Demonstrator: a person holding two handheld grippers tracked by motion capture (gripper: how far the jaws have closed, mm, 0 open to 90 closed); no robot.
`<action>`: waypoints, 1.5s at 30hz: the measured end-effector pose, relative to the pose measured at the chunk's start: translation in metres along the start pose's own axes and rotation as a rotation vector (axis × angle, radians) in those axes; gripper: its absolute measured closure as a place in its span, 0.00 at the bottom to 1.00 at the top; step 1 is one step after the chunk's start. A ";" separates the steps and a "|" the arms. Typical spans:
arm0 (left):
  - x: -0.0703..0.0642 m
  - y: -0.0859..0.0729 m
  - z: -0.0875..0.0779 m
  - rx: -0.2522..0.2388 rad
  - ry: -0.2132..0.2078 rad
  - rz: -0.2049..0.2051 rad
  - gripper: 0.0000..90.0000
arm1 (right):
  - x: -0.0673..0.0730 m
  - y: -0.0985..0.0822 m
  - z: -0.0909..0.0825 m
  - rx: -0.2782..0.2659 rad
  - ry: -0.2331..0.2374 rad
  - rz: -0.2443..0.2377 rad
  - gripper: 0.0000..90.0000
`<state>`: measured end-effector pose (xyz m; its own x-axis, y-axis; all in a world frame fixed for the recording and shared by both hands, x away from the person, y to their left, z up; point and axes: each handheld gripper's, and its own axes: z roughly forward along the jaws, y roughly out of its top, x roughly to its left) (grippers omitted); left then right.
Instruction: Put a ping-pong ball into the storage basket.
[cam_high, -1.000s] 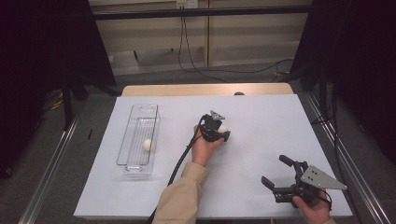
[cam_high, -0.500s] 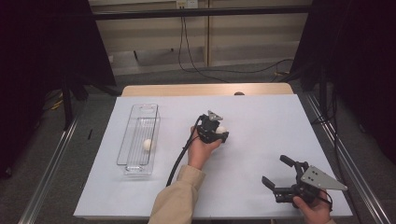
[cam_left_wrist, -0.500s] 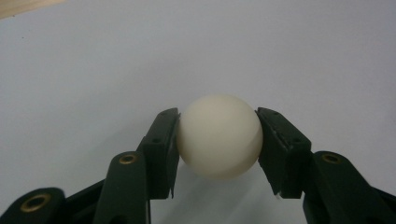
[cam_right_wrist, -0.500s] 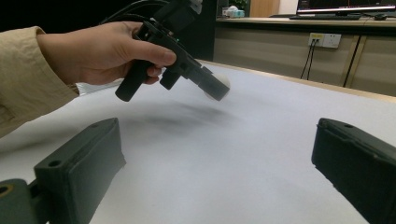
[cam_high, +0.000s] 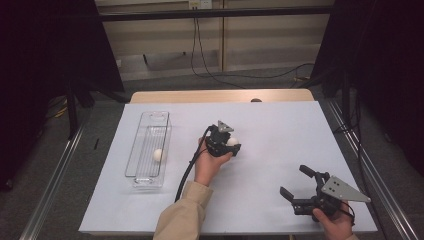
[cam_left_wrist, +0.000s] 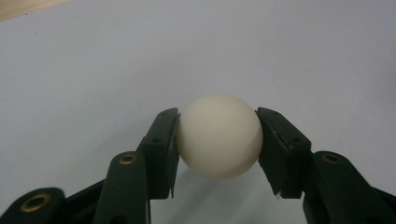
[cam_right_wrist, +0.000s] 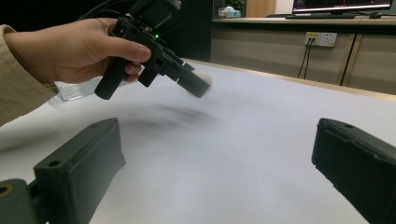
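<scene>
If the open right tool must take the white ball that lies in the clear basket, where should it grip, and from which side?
Judging by shape: grip the ball across its widest middle, coming straight down. The clear basket is narrow with tall walls, open only on top, so the right tool should probably spread its jaws along the basket's length.

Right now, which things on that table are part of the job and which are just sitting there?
In the job:
- white ball, clamped in the left gripper and held above the table
- clear bin, with a second white ball inside

Idle:
- right gripper, jaws open, nothing between them
- white table sheet
</scene>
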<state>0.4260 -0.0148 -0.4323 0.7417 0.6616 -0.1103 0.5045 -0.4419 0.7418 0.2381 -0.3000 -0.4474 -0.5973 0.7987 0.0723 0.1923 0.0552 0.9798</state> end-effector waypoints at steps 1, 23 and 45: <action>0.000 0.000 -0.002 0.002 -0.001 0.002 0.57 | 0.000 0.000 0.000 0.001 0.000 -0.002 0.02; 0.001 -0.008 -0.013 0.006 -0.009 0.003 0.57 | 0.000 -0.001 -0.002 0.003 -0.001 -0.003 0.02; 0.004 -0.017 -0.030 0.007 -0.011 -0.006 0.57 | 0.000 -0.002 -0.004 0.005 -0.003 0.002 0.02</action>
<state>0.4070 0.0132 -0.4251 0.7432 0.6578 -0.1224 0.5123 -0.4417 0.7365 0.2352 -0.3026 -0.4483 -0.5949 0.8004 0.0742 0.1974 0.0560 0.9787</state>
